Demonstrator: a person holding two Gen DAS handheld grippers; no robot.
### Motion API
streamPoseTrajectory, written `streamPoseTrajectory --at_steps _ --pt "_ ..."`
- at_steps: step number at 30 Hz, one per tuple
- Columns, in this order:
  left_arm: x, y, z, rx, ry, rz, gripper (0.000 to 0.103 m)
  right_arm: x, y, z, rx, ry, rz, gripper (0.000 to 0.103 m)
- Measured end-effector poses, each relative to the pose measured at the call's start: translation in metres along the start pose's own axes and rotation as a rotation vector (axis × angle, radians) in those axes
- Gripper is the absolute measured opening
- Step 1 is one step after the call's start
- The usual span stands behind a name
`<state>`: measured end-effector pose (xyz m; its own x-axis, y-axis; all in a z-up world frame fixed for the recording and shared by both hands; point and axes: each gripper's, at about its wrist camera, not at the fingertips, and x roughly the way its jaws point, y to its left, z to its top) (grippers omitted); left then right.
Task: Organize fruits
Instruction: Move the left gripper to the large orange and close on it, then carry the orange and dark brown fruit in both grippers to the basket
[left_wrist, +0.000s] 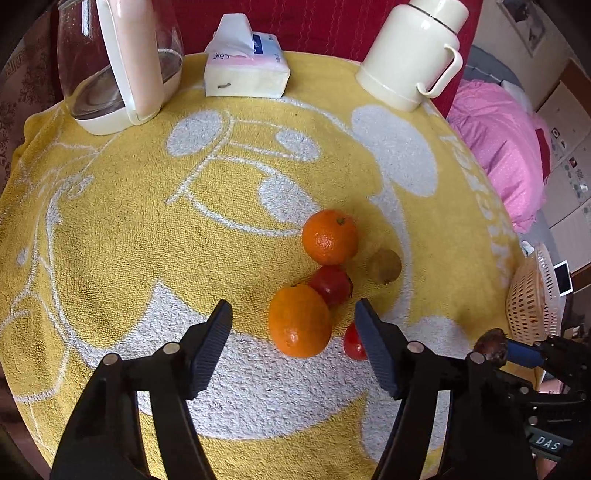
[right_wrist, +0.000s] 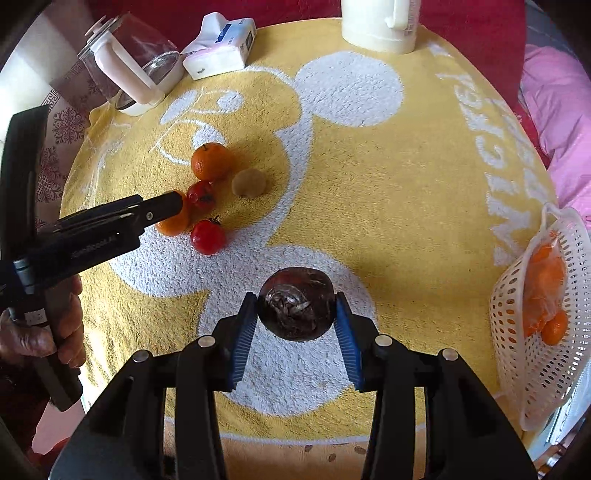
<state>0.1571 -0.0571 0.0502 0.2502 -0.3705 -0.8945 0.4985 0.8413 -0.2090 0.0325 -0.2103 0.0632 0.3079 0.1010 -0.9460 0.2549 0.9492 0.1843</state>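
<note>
My left gripper (left_wrist: 293, 323) stands open around the near orange (left_wrist: 299, 321) on the yellow towel (left_wrist: 147, 229); a gap shows on each side between pad and fruit. Just behind it lie a dark red fruit (left_wrist: 332, 284), a second orange (left_wrist: 330, 236) and a brownish kiwi (left_wrist: 386, 266). A small red tomato (left_wrist: 354, 345) sits by the right finger. My right gripper (right_wrist: 295, 310) is shut on a dark purple-brown round fruit (right_wrist: 295, 302), held above the towel. A white mesh basket (right_wrist: 506, 317) at the right edge holds bagged oranges (right_wrist: 546, 295).
Along the back of the table stand a glass kettle (left_wrist: 114, 66), a tissue pack (left_wrist: 245, 70) and a cream thermos jug (left_wrist: 410, 55). Pink bedding (left_wrist: 498, 147) lies beyond the right edge. A hand (right_wrist: 55, 325) grips the left tool's handle.
</note>
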Motion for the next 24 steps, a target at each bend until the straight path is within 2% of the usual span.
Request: streamPoseTrajectory --at_steps 1,2,8,10,24 --pt "0.004 0.001 0.0 -0.003 0.013 -0.001 0.057 -0.002 -0.001 0.0 0.002 -0.004 0.0 0.043" --pt "0.008 0.002 -0.001 -0.006 0.027 0.0 0.055 -0.005 -0.004 -0.001 0.002 -0.008 0.001 0.043" --pt "0.015 0.001 -0.005 -0.009 0.032 0.008 0.049 -0.016 -0.01 0.001 -0.012 -0.031 0.01 0.043" --pt "0.015 0.0 -0.004 -0.016 0.036 -0.012 0.038 -0.018 -0.011 0.003 -0.018 -0.035 0.015 0.043" --pt "-0.013 -0.005 -0.016 -0.086 -0.004 0.07 0.038 -0.047 -0.045 0.011 -0.013 -0.105 0.066 0.043"
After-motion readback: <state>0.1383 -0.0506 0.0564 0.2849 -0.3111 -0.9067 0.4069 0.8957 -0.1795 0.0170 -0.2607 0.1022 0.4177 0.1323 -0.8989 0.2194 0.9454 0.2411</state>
